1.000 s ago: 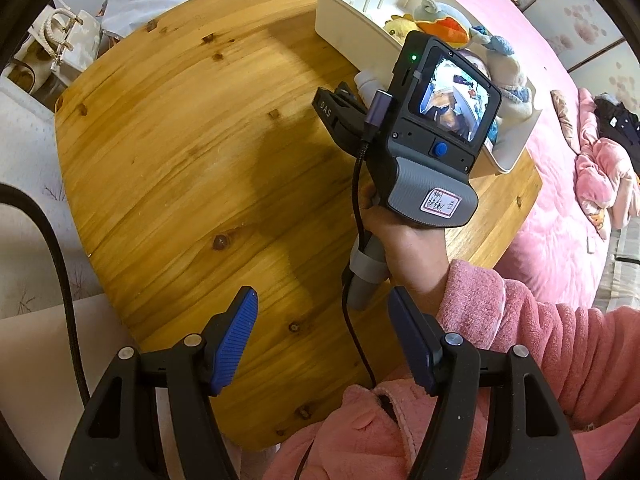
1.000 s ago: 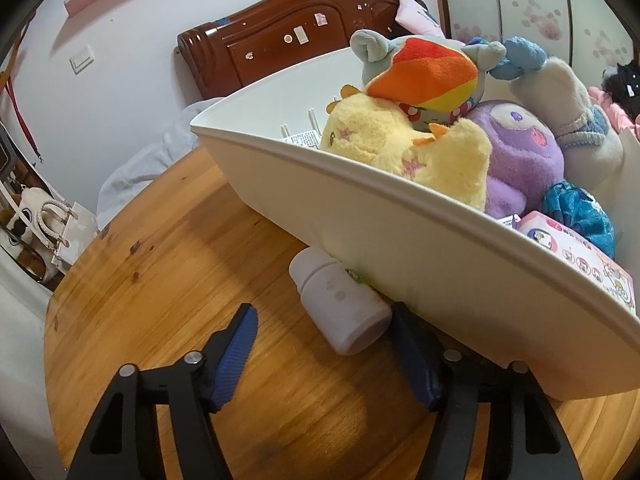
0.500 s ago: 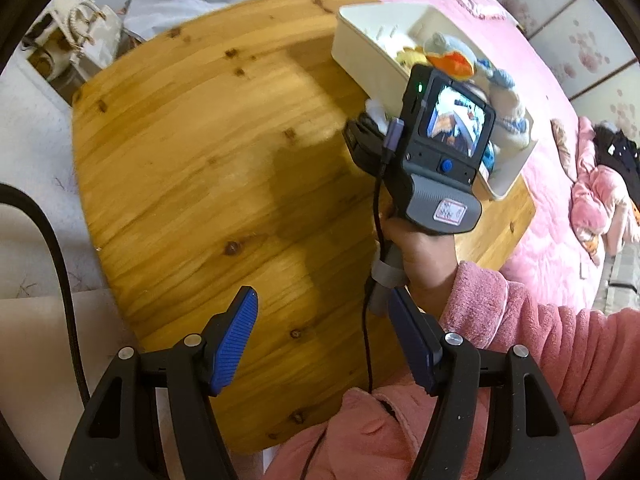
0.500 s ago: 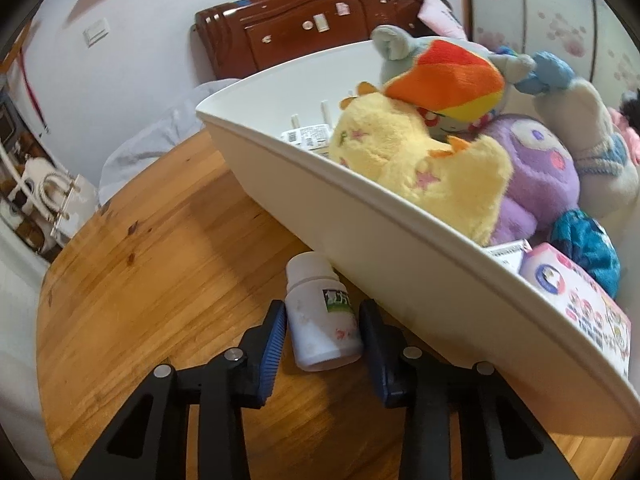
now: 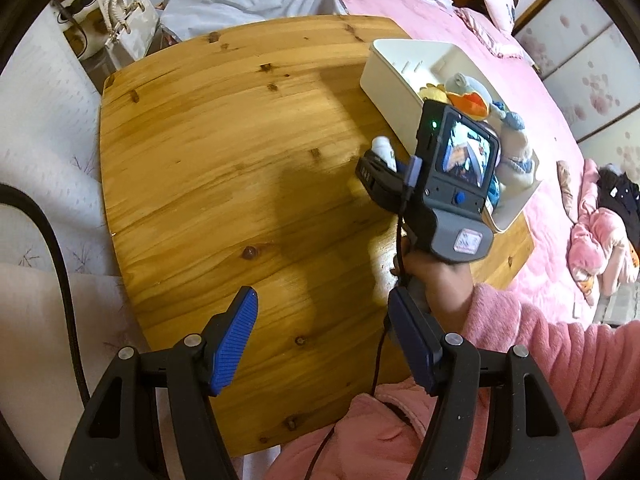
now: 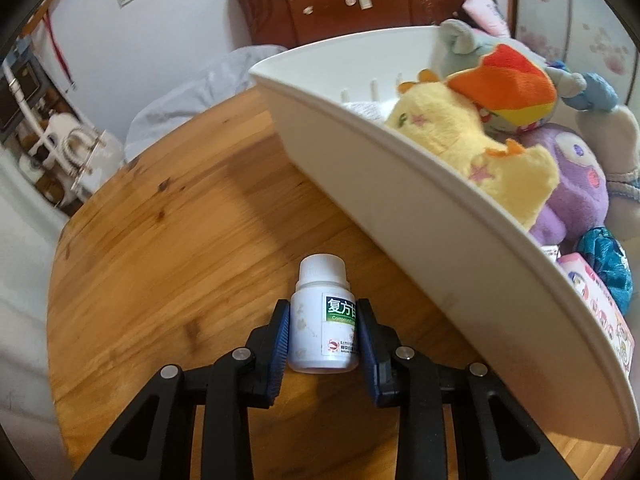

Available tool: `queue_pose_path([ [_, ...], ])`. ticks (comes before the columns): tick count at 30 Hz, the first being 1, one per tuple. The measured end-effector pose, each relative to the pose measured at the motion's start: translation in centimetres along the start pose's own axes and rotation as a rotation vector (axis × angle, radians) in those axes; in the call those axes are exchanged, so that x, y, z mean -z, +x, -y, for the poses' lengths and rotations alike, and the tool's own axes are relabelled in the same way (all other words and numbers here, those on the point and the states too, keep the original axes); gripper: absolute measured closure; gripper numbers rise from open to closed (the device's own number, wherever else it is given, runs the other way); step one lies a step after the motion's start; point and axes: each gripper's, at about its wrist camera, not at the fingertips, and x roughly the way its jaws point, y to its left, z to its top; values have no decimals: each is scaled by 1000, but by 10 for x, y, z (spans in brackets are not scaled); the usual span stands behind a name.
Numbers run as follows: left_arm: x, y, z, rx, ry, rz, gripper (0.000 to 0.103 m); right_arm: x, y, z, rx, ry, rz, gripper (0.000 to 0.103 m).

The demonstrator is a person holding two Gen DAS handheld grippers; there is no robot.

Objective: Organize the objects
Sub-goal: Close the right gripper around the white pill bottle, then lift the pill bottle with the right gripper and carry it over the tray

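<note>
Grip is set: the right gripper (image 6: 322, 334) clamps the small white plastic pill bottle with a ribbed screw cap (image 6: 323, 316) by its sides, low centre of the right wrist view, beside the white plastic bin (image 6: 400, 208) on the round wooden table (image 6: 160, 240). It looks light, rigid and smooth, so likely slippery; mid-body suits. Its green label reads "复方" and "Compound". The left gripper (image 5: 320, 340) hangs open, empty.

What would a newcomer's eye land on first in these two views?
The small white pill bottle clamped in the right gripper, just above the round wooden table. Beside it, the white plastic bin brims with bright plush toys. The left gripper is open and empty.
</note>
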Motion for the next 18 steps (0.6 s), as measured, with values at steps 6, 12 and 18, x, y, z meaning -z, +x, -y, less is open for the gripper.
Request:
queue_pose_path([
  [6,-5,0,-1,-27,15,29,32,13,-18,-13,-24,-138,-30,71],
  [12,-13,4,1,-54,-4,45,32,22,-40,-17,-76,-241,-72,71],
  [18,-16,8,16,-106,21,21,32,27,-66,-6,-164,-308,-72,71],
])
